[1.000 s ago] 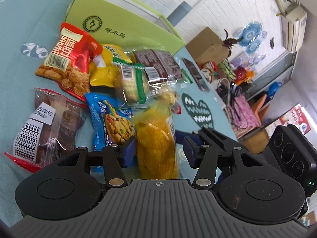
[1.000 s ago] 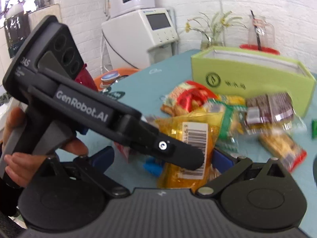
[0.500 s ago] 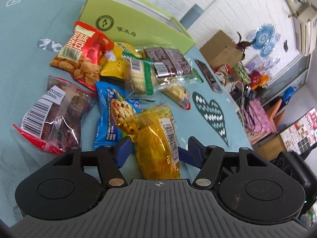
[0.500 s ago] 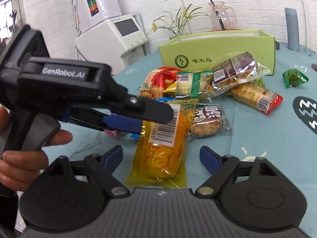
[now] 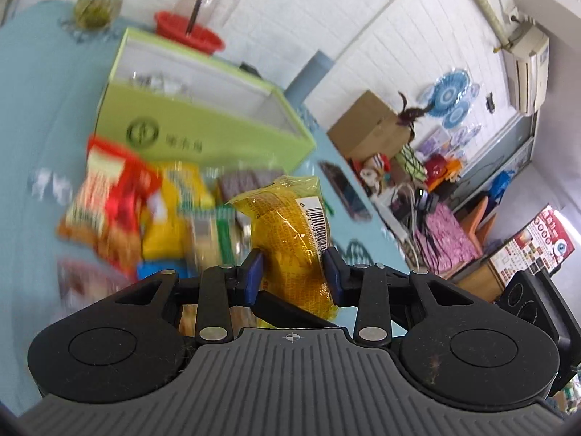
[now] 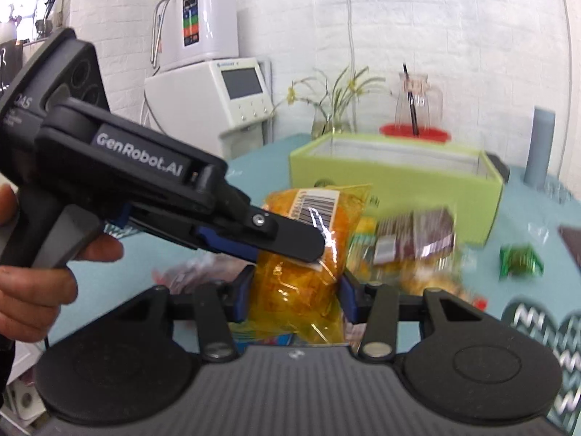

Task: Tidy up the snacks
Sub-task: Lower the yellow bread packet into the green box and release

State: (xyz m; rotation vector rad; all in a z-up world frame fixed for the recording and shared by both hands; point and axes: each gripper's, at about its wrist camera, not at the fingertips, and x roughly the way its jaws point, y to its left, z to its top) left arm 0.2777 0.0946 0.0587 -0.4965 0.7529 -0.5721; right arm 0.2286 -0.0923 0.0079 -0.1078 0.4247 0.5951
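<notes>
Over teal tablecloth (image 5: pixel 43 83), left gripper (image 5: pixel 293 276) and right gripper (image 6: pixel 295 296) both clamp the yellow snack packet (image 5: pixel 290 239).

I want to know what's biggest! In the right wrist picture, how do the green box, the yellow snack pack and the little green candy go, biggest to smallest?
1. green box
2. yellow snack pack, though it is nearer the camera, so it looks bigger than it is
3. little green candy, clearly smallest
</notes>
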